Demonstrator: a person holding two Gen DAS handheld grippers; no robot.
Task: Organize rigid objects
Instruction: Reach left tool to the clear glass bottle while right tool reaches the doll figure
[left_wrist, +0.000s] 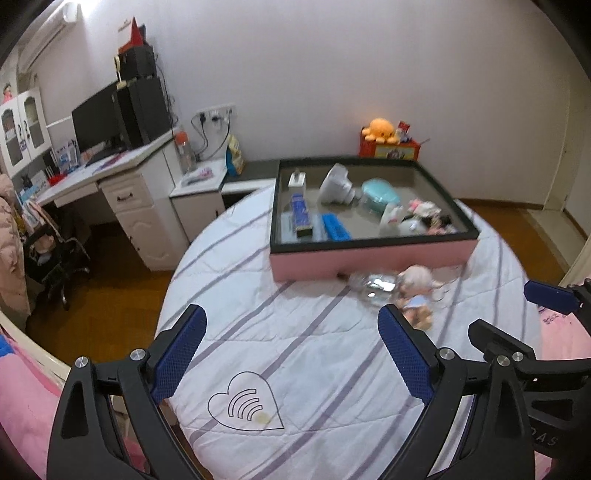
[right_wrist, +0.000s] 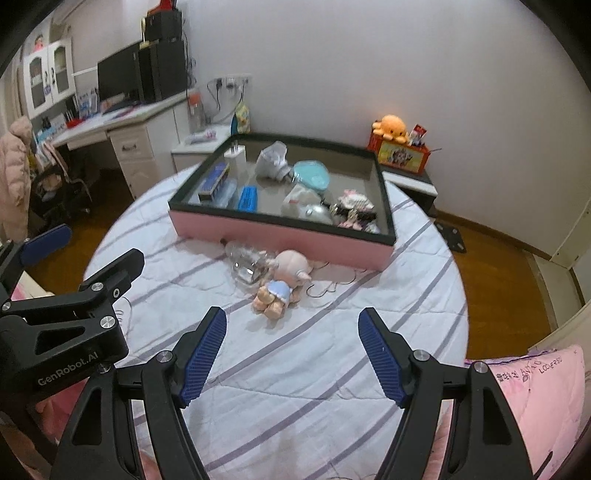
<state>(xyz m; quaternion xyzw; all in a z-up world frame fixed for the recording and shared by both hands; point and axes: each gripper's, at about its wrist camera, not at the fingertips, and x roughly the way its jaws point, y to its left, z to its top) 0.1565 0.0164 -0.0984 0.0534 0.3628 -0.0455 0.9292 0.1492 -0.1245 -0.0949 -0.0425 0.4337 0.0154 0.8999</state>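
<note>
The bed (right_wrist: 295, 369) carries a pink tray (right_wrist: 280, 236) toward its far edge, already stocked with sorted items. Just before the tray's near wall lie a plush doll (right_wrist: 280, 284) and, touching it, a clear plastic piece (right_wrist: 245, 266), apparently awaiting sorting. Open quilt lies between them and both tongs, left (left_wrist: 291, 354) and right (right_wrist: 291, 350), spread wide and empty.

Your pads (right_wrist: 205, 356) are blue, ribbed rubbery plastic on matt black plastic arms with shiny metal screws. The bed cover (right_wrist: 295, 369) is soft quilted cloth. The pink tray (right_wrist: 280, 232) looks smooth and matt; the clear container (right_wrist: 245, 264) before it is glossy plastic, beside a plush doll (right_wrist: 284, 277).
</note>
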